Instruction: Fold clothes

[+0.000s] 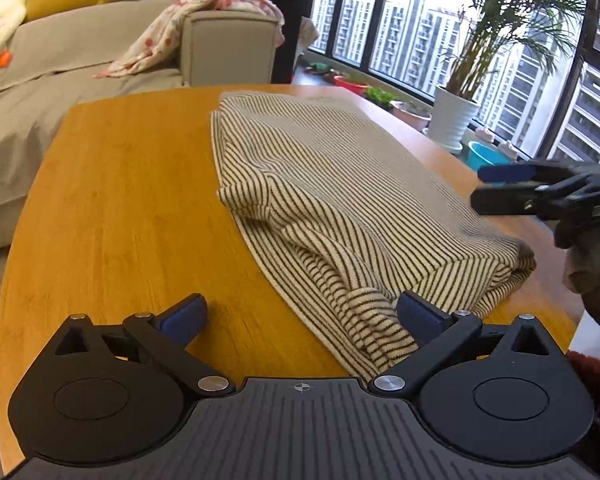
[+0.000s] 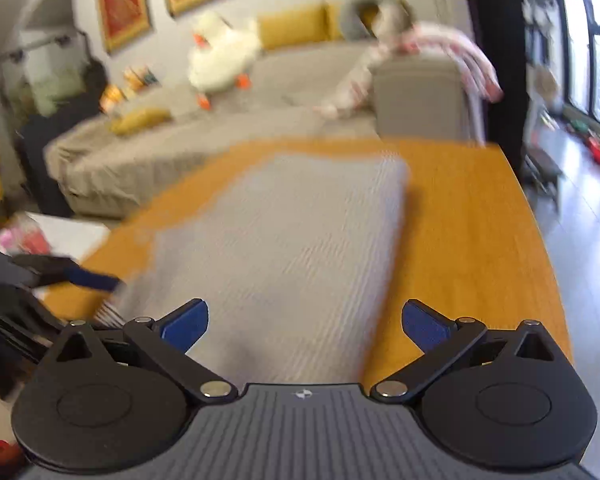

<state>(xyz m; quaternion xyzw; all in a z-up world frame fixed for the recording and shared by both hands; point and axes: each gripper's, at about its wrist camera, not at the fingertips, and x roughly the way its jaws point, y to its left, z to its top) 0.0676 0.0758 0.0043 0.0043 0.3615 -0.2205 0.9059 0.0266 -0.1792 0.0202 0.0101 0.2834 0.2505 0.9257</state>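
A cream garment with thin dark stripes [image 1: 332, 192] lies folded on the wooden table [image 1: 120, 200]. A loose sleeve end trails toward my left gripper [image 1: 300, 316], which is open and empty just above the table at the garment's near edge. In the right wrist view the garment [image 2: 284, 232] shows blurred, stretching away from my right gripper [image 2: 304, 324], which is open and empty over its near end. The right gripper also shows in the left wrist view [image 1: 496, 188] at the garment's right side. The left gripper's blue finger [image 2: 92, 280] shows at the left of the right wrist view.
A grey sofa [image 1: 80, 40] with yellow cushions and a pink patterned blanket [image 1: 172, 28] stands beyond the table. Potted plants [image 1: 456, 116] and a window are at the far right. Bare table wood lies left of the garment. A white plush toy [image 2: 220, 56] sits on the sofa.
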